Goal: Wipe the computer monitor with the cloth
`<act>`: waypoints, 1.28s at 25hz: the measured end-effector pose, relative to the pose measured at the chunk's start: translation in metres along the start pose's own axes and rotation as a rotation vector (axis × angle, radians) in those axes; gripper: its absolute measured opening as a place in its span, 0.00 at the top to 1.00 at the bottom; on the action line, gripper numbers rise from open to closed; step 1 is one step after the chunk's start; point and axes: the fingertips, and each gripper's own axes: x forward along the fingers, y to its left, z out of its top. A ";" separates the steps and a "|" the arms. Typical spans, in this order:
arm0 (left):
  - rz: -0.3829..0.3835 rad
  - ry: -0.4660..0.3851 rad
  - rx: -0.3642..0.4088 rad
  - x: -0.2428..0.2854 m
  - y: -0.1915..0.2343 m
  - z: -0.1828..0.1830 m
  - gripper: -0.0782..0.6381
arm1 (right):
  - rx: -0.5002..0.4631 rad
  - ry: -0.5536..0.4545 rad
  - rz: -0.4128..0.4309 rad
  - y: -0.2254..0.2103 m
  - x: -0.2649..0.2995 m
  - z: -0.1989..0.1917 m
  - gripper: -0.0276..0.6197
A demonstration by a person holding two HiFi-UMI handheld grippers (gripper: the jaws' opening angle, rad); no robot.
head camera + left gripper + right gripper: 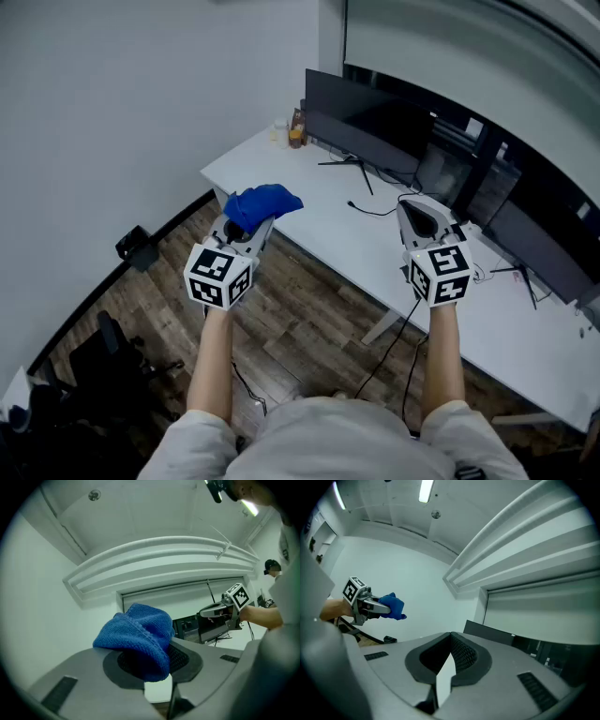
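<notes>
The left gripper [246, 228] is clamped on the cloth [265, 202], which looks soft, light and floppy, so it is best held bunched. The right gripper [419, 220] is closed and empty above the worktop [319, 202].

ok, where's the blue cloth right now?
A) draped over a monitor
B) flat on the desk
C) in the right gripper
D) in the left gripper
D: the blue cloth sits bunched between the jaws of the left gripper; the right gripper holds nothing.
</notes>
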 end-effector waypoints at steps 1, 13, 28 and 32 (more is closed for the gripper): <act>-0.002 -0.001 0.000 0.000 0.000 0.000 0.74 | 0.001 0.001 0.000 0.000 0.000 0.000 0.94; -0.013 0.008 -0.006 0.005 0.003 -0.006 0.74 | 0.062 -0.040 -0.022 -0.003 0.007 0.000 0.94; -0.021 0.010 -0.039 -0.015 0.040 -0.027 0.74 | 0.086 -0.009 -0.005 0.041 0.020 0.002 0.94; -0.040 0.021 -0.041 -0.013 0.048 -0.036 0.74 | 0.090 0.000 -0.022 0.048 0.028 -0.003 0.94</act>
